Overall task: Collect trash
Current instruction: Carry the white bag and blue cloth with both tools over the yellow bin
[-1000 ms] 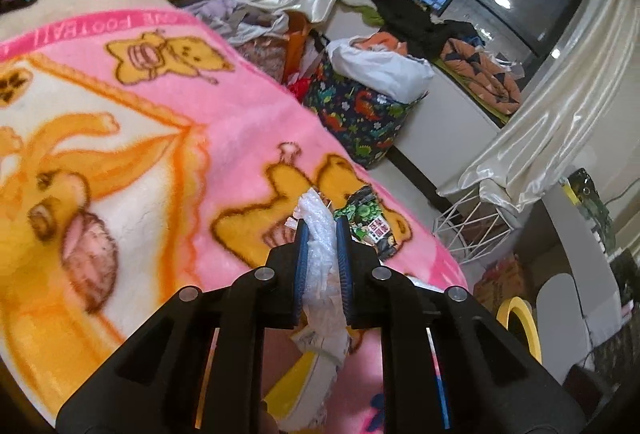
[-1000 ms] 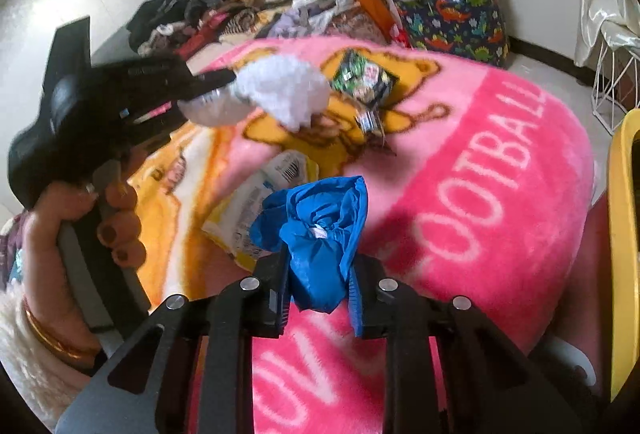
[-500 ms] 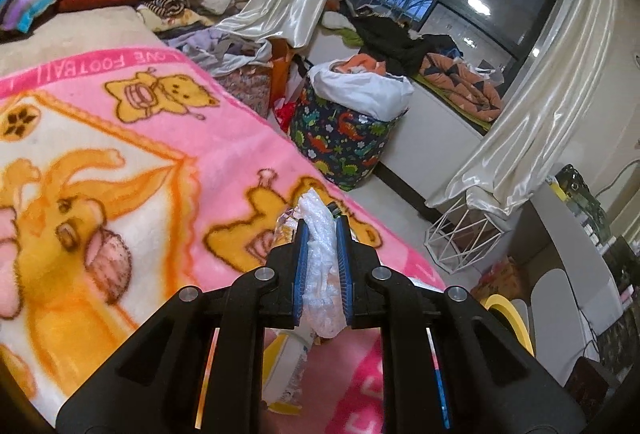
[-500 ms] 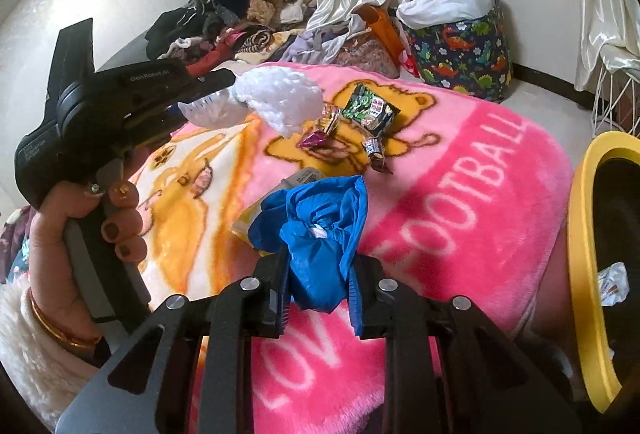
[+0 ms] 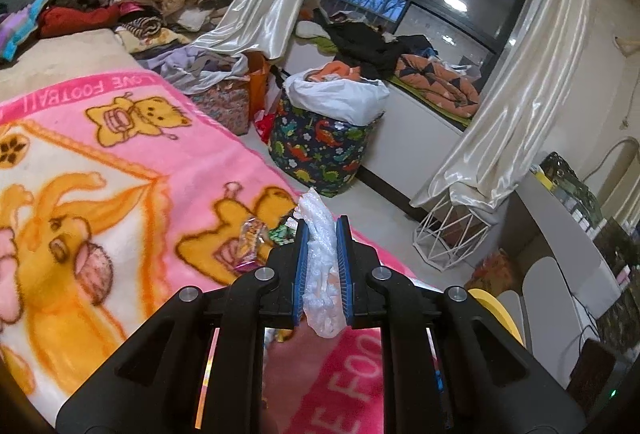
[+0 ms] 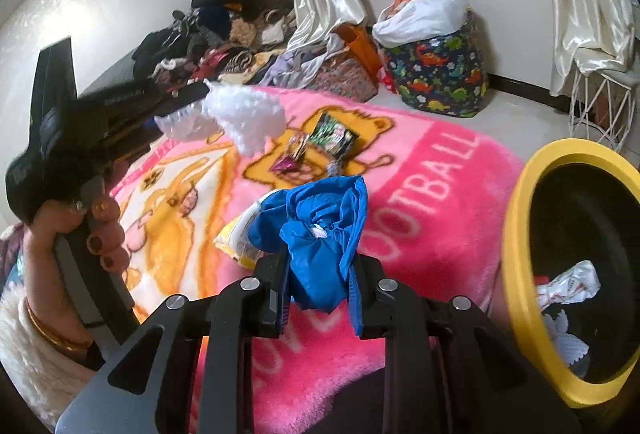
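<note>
The left hand-held gripper point(image 5: 321, 266) is clamped on a crumpled white plastic wad point(image 5: 320, 258) — its long axis runs along the fingers, one end poking out past the tips toward the far window, the other hanging back between the pads. From the right wrist view the same wad point(image 6: 248, 114) reads as a frothy white lump held in the air above the far left part of the pink cartoon-bear fleece blanket point(image 6: 420, 194). The right hand-held gripper point(image 6: 318, 286) is clamped on a bunched blue plastic bag point(image 6: 320, 234), which stands up out of the pads, shiny and folded, a speck of white at its middle. On the blanket beyond lie a yellow-and-white flat packet point(image 6: 240, 238), a small pink foil wrapper point(image 6: 292, 154) and a dark green snack packet point(image 6: 332, 138), close together. At the right, just off the blanket's edge, stands a yellow-rimmed black bin point(image 6: 516, 254) — mouth open, white crumpled paper point(image 6: 568, 286) inside. Bare pale floor lies between the blanket and the dinosaur-print fabric basket point(image 6: 436, 78).
</note>
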Tool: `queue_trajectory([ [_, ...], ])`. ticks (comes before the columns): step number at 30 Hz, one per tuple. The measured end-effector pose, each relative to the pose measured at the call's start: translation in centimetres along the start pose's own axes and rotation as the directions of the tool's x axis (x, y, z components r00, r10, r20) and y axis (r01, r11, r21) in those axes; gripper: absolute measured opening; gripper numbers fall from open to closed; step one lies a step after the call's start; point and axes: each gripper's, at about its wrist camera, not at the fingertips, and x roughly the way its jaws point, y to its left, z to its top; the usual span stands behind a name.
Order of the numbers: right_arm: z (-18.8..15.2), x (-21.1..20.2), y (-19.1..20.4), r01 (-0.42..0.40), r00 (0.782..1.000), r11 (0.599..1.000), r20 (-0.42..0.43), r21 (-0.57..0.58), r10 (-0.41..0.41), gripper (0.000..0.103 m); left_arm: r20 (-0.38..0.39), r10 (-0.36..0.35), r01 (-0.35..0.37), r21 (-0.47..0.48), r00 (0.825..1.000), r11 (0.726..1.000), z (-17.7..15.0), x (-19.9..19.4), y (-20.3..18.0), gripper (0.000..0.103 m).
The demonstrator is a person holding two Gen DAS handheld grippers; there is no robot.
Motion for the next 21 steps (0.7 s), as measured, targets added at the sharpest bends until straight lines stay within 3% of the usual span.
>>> queue_trajectory([
  [21, 1.1, -5.5, -6.0, 0.074, 0.989, 0.988, 0.115, 0.133, -0.09, 0.022, -0.024, -0.047, 0.05, 0.122, 0.999, 0.991, -1.9, 0.6, -5.4, 0.009],
])
